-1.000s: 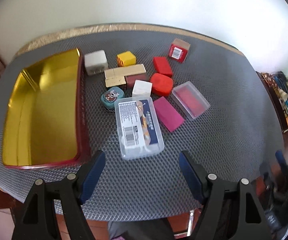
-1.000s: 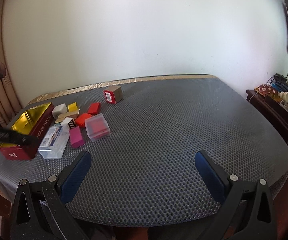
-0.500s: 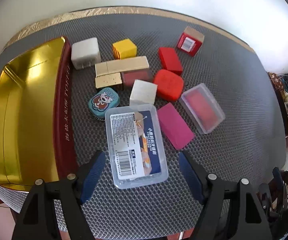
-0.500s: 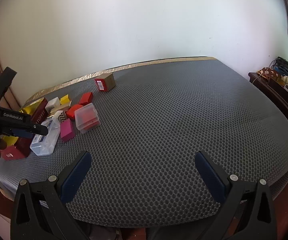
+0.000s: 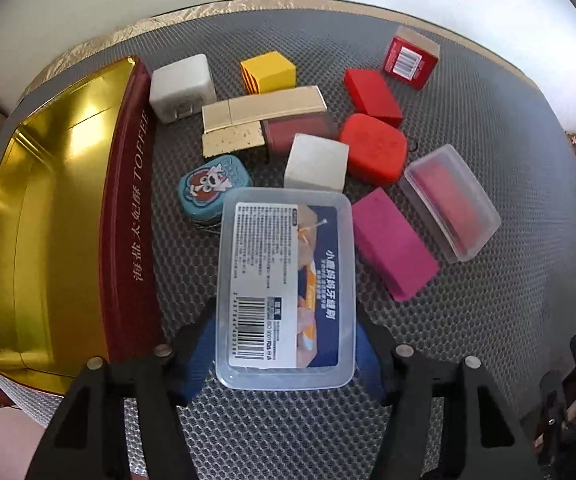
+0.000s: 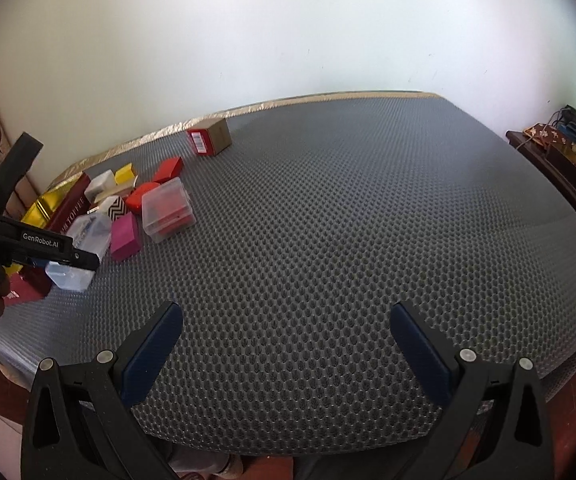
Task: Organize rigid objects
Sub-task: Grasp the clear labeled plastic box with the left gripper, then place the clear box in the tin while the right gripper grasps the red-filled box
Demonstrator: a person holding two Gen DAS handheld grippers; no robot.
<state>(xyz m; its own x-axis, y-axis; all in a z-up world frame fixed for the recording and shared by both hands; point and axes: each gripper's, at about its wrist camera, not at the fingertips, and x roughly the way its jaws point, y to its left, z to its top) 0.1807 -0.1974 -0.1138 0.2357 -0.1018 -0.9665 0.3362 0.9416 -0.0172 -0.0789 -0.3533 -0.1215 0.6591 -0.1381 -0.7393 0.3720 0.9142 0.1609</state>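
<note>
1. Work surface: a table covered by a grey honeycomb-mesh mat (image 5: 488, 320) with a gold foil edge along the far side.
2. Left gripper (image 5: 285, 344): black frame, blue pads. The jaws are closing, with a clear plastic box (image 5: 285, 280) between them; the pads lie at the box's near side walls, but it cannot be told whether they press yet.
3. The clear plastic box is rectangular with rounded corners, translucent, and lies flat on the mat. Its label carries a barcode, fine print and Chinese characters on a dark blue panel.
4. To its left an open tin (image 5: 47, 220) is seen: gold mirror interior, maroon outer wall reading "TOFFEE" with Chinese characters.
5. Beyond the box a small teal oval tin (image 5: 211, 188) with a cartoon figure and a white cube (image 5: 316, 164) are noted; a matte magenta block (image 5: 392, 248) lies just to the right.
6. Right gripper (image 6: 285, 354): jaws spread wide over bare mat, nothing between them.
7. In the right wrist view the left gripper's body reads "GenRobot.AI".
</note>
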